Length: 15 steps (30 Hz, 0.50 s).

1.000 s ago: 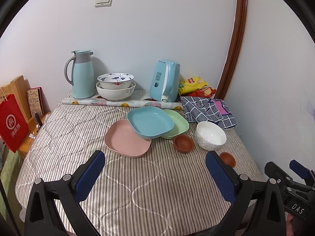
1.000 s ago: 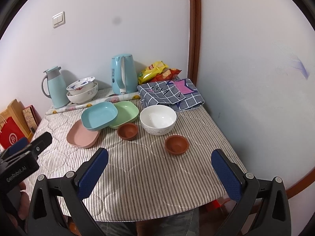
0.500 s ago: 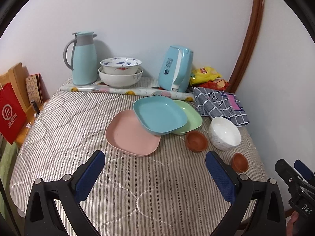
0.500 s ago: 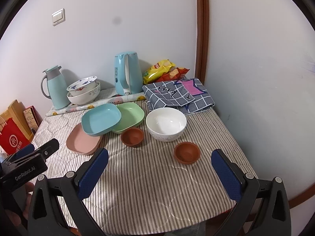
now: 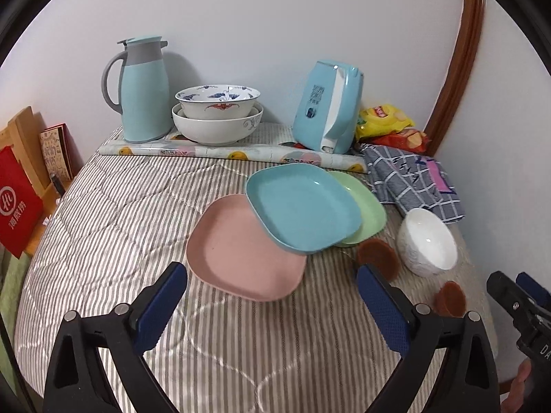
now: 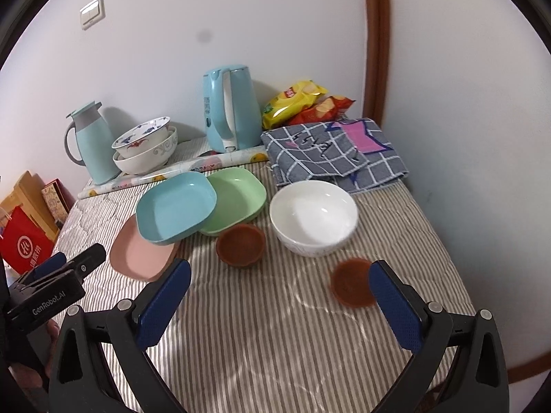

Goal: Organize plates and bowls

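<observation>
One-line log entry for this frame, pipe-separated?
phase: approach | left gripper: open, empty | right gripper: open, empty | blue plate: overlapping pink plate and green plate

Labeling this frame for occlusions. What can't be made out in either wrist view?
- pink plate: far edge hidden under the blue plate, both views.
- green plate: left part covered by the blue plate.
- near brown bowl: motion-blurred and partly behind a right gripper finger; in the left view, largely behind the left gripper.
- Lower stacked white bowl: inside hidden by the patterned bowl.
- Snack bag text: too small.
</observation>
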Available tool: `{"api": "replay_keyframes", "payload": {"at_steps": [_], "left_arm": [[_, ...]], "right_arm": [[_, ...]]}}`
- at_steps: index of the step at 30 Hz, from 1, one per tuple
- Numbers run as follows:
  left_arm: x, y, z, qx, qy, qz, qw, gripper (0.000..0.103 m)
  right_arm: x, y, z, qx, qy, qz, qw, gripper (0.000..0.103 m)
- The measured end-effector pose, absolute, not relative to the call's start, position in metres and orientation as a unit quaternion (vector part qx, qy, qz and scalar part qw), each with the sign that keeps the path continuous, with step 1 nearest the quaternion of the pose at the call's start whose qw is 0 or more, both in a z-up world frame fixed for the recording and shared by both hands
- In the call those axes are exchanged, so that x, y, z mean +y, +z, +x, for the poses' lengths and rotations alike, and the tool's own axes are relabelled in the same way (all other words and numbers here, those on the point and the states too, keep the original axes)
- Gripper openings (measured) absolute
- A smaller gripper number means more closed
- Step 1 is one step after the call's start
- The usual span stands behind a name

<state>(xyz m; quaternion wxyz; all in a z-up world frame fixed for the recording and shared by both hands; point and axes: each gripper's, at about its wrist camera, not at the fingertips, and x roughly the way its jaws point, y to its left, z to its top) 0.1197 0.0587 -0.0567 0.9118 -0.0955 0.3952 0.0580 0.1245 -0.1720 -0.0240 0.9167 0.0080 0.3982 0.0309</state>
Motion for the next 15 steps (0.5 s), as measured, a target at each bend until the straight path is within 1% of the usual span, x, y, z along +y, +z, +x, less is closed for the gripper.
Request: {"api": "replay_keyframes", "payload": {"at_steps": [5,8,9,10,11,13,15], "left_arm": [[0.065,-0.066,0.142,0.407,0.060,-0.090,0.907,0.093],[0.069,-0.070,0.155,0.412,0.060,-0.085,0.905,0.088],[0.072,-0.072,0.160,0.413,0.061,-0.085,0.905,0.084],[0.075,-0.075,0.165,0.415,0.060,-0.088,0.903,0.078],[0.077,-0.076,0.168,0.417,0.060,-0.091,0.902,0.075],[0.082,-0.081,0.178,0.422,0.059,-0.095,0.900,0.073],[0.086,-0.086,0.187,0.425,0.059,-0.095,0.898,0.070]], "right_arm": [[-0.161,-0.038,0.152,0.417,0.046,0.003,0.908,0.093],[-0.155,-0.045,0.164,0.424,0.049,-0.001,0.905,0.088],[-0.152,-0.047,0.169,0.427,0.052,-0.002,0.903,0.087],[-0.149,-0.049,0.174,0.430,0.055,-0.003,0.901,0.086],[-0.146,-0.051,0.179,0.433,0.058,-0.004,0.899,0.085],[-0.139,-0.055,0.188,0.437,0.065,-0.012,0.897,0.077],[-0.134,-0.058,0.198,0.442,0.065,-0.017,0.895,0.073]]}}
